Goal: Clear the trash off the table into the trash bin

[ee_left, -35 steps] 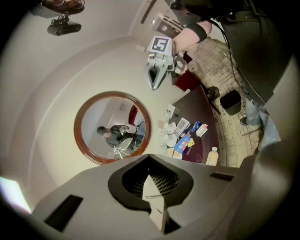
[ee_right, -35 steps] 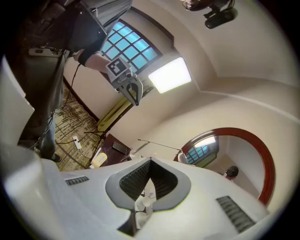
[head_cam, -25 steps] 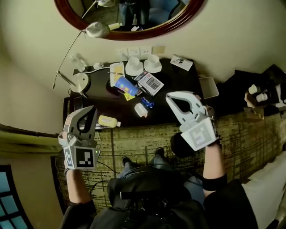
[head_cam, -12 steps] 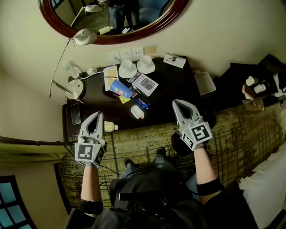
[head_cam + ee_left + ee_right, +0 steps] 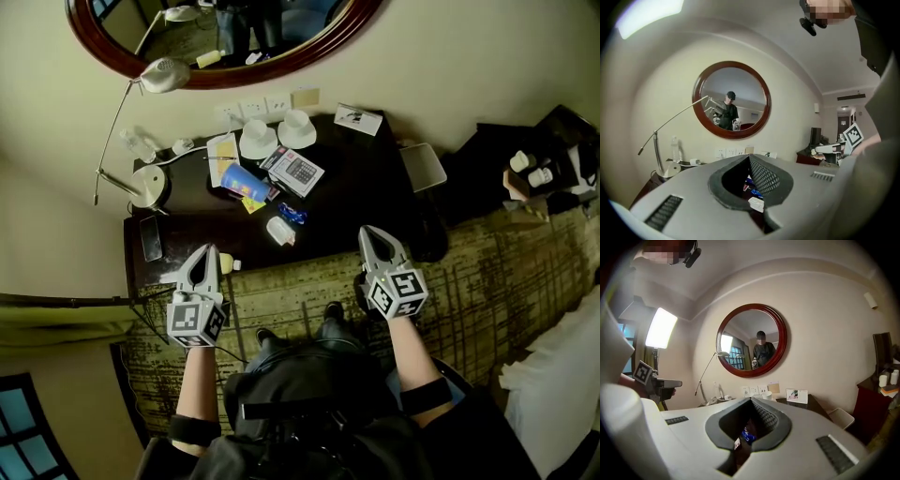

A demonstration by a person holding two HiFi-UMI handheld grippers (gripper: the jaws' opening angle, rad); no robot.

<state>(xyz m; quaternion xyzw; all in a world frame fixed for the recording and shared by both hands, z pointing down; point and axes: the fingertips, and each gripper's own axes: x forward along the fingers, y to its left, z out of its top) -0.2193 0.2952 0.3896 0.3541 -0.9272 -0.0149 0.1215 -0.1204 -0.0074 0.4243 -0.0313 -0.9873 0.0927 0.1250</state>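
Left gripper and right gripper hover just off the worktop near edge, fingers pressed together on nothing, likely lining up a first pick. Blue wrapper and white scrap lie mid-worktop; the white bin waits beside the right edge.

no readable text, print too small

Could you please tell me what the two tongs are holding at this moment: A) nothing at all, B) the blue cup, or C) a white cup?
A: the left tongs and the right tongs are both shut and empty, while the blue cup lies on the table.
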